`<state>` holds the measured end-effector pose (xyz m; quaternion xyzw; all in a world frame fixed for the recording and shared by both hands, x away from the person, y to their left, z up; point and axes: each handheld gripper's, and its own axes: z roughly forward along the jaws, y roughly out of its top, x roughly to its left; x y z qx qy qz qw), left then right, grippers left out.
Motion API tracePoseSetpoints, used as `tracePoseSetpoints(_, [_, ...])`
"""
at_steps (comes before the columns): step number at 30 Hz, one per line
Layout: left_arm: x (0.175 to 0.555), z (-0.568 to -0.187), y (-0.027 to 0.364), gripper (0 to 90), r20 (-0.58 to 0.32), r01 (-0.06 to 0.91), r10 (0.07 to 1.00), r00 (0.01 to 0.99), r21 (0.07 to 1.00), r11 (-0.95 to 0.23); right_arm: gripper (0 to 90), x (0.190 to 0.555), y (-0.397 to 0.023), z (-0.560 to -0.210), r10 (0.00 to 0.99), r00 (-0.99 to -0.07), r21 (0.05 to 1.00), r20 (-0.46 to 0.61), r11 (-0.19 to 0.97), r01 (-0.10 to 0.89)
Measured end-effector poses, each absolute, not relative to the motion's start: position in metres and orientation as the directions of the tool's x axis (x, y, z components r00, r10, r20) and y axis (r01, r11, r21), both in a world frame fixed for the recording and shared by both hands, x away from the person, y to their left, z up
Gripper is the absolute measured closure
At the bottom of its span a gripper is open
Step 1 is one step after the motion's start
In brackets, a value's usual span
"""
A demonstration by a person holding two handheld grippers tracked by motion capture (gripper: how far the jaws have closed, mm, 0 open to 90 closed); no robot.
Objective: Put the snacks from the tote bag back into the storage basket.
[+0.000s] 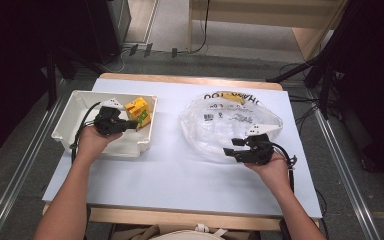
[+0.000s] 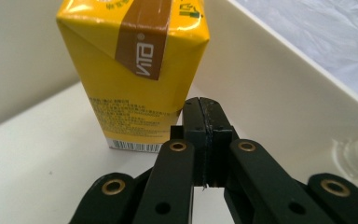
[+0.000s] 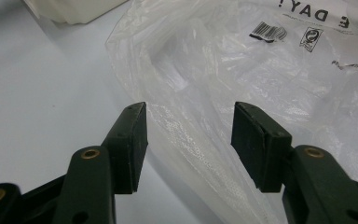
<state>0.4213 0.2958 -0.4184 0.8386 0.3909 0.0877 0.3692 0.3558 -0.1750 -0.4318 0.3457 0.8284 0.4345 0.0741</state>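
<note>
The far end of the yellow drink carton with a brown band [image 2: 135, 70] is cut off at the top edge of the left gripper view, and its small print is too fine to read; in the high view it stands in the far right corner of the shallow white plastic bin [image 1: 70, 112], partly masked by the left claw [image 1: 130, 123]. The carton's long axis runs roughly upright, its barcode end down on the bin floor, leaning a little. The left claw [image 2: 204, 116] has its two black jaws pressed together with nothing between them, the tips just beside the carton's lower right edge; whether they touch it is unclear. The crumpled clear plastic bag with black lettering [image 1: 230, 122] lies on the right half of the white-topped counter [image 1: 180, 175], and something yellow shows through its far edge, too veiled to identify. The right claw [image 3: 189, 140] is spread wide, its jaws straddling a fold of the bag [image 3: 242, 79] without visibly gripping it. In the high view the right claw [image 1: 235, 148] sits at the bag's near edge. Around the counter lie grey floor, metal rails, cables, and dark equipment on both sides.
</note>
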Motion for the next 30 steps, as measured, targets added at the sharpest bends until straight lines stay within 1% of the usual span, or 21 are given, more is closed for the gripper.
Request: tracePoseSetpoints(30, [0.450,-0.431,0.306,90.0,-0.166,0.649,0.797,0.581,0.685,-0.331,46.7,0.351,-0.178,-0.433,0.649,-0.741,0.768,0.172,0.382,0.513])
